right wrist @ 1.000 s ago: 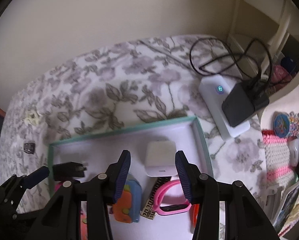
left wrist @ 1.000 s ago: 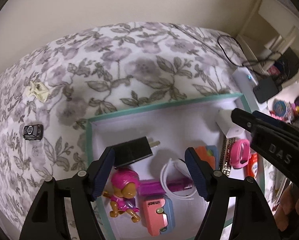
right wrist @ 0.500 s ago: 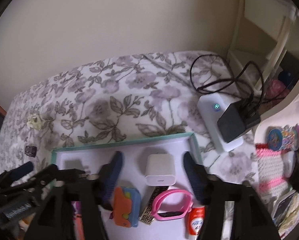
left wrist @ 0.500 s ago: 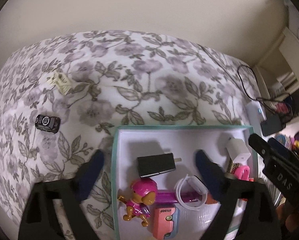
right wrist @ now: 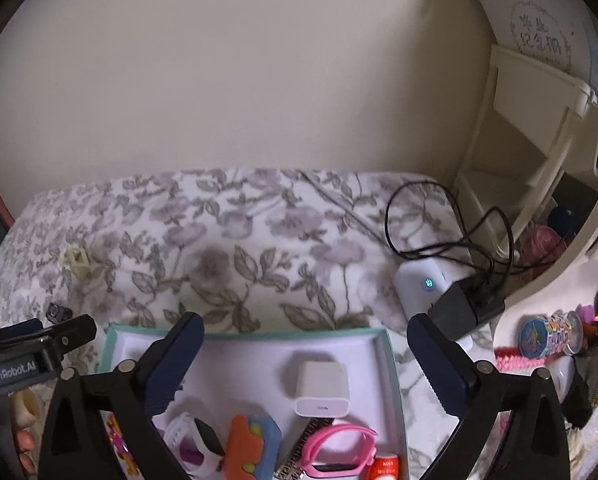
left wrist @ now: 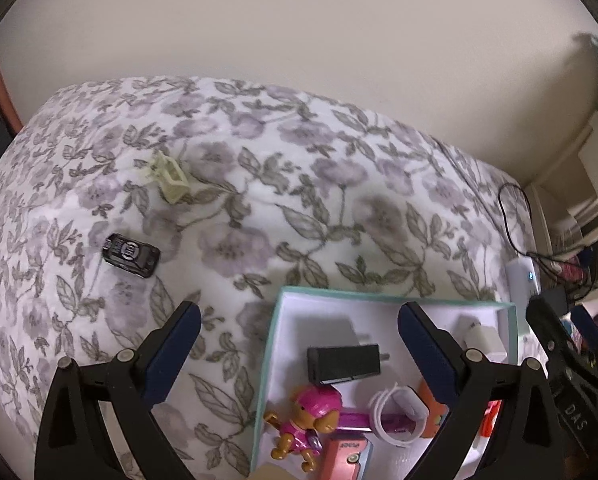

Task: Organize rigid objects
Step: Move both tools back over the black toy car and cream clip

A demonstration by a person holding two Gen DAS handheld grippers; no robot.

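Left gripper (left wrist: 299,344) marked "GenRobot.AI" and right gripper (right wrist: 305,346) marked "DAS" both gape empty, jaws just opened; white charger (right wrist: 321,388) at six o'clock.

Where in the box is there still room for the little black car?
The box has bare floor along its far wall, between the black charger and white charger. The near half is crowded: pink puppy toy, white watch, pink band. The black car lies outside on the bedspread.

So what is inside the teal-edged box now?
In the box: black charger, white charger, pink figure, white watch, pink watch. Its near end is out of view.
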